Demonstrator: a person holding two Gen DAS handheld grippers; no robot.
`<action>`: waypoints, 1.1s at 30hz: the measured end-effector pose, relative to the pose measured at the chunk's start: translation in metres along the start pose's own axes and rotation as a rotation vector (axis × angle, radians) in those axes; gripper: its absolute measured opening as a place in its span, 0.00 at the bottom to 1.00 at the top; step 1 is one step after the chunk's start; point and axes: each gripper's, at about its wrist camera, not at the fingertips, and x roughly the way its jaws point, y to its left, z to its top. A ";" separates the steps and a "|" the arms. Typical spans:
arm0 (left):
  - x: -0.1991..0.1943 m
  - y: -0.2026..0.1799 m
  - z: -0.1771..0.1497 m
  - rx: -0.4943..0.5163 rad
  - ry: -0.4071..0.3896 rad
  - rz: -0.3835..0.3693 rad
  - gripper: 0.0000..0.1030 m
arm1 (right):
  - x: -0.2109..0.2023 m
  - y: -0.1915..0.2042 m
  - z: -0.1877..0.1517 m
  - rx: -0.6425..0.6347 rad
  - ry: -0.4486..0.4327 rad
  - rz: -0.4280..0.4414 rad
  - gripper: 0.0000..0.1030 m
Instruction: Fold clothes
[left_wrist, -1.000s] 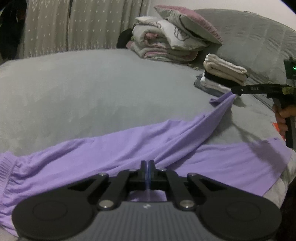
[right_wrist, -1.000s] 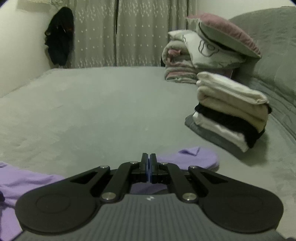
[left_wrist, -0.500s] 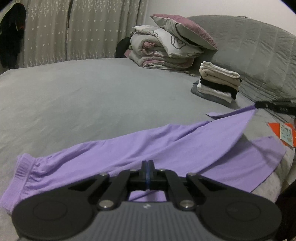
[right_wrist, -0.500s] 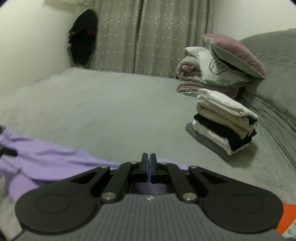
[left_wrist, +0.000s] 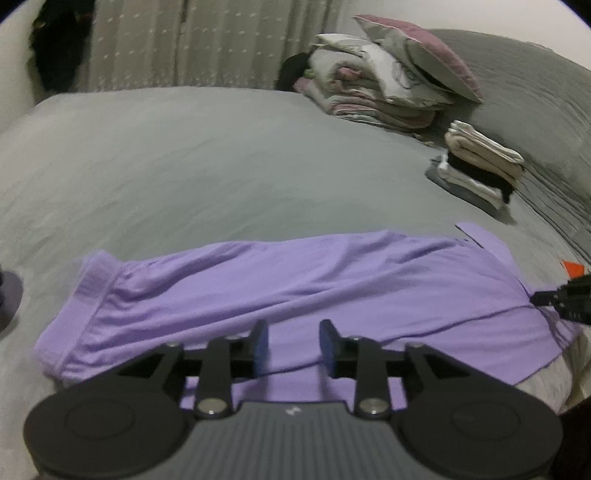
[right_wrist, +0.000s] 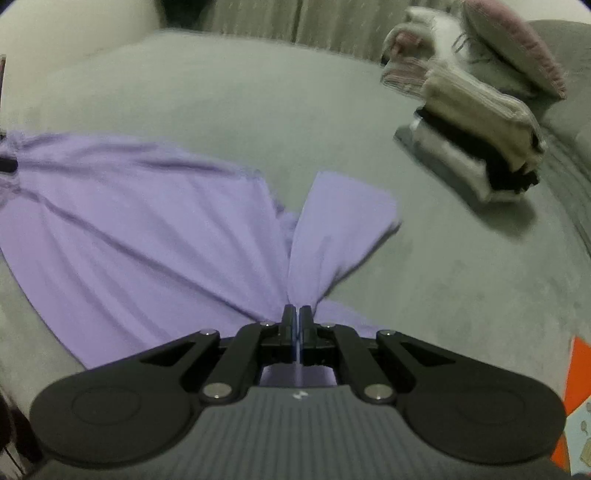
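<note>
Purple trousers (left_wrist: 288, 291) lie folded lengthwise on the grey bed, waistband at the left and leg ends at the right. My left gripper (left_wrist: 293, 349) is open just above the near edge of the trousers, holding nothing. My right gripper (right_wrist: 296, 317) is shut on the purple trousers (right_wrist: 147, 236) at the leg end, with a flap of cloth standing up in front of the jaws. The right gripper also shows at the right edge of the left wrist view (left_wrist: 565, 299).
A stack of folded clothes (left_wrist: 480, 166) sits at the far right of the grey bed (left_wrist: 221, 158), also in the right wrist view (right_wrist: 476, 136). Folded bedding and a pillow (left_wrist: 391, 85) are piled behind it. An orange card (right_wrist: 580, 373) lies at the right.
My left gripper has opened and let go of the trousers. My right gripper has carried the leg end down onto the lower leg. The trousers now lie flat on the bed.
</note>
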 end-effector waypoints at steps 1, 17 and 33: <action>-0.002 0.004 0.001 -0.026 -0.003 0.016 0.38 | -0.001 0.003 0.001 -0.023 -0.013 -0.009 0.08; -0.031 0.069 0.007 -0.439 -0.018 0.156 0.44 | 0.000 0.098 0.026 -0.358 -0.200 0.155 0.40; -0.021 0.071 -0.009 -0.603 0.096 0.138 0.45 | -0.003 0.122 0.044 -0.368 -0.186 0.294 0.36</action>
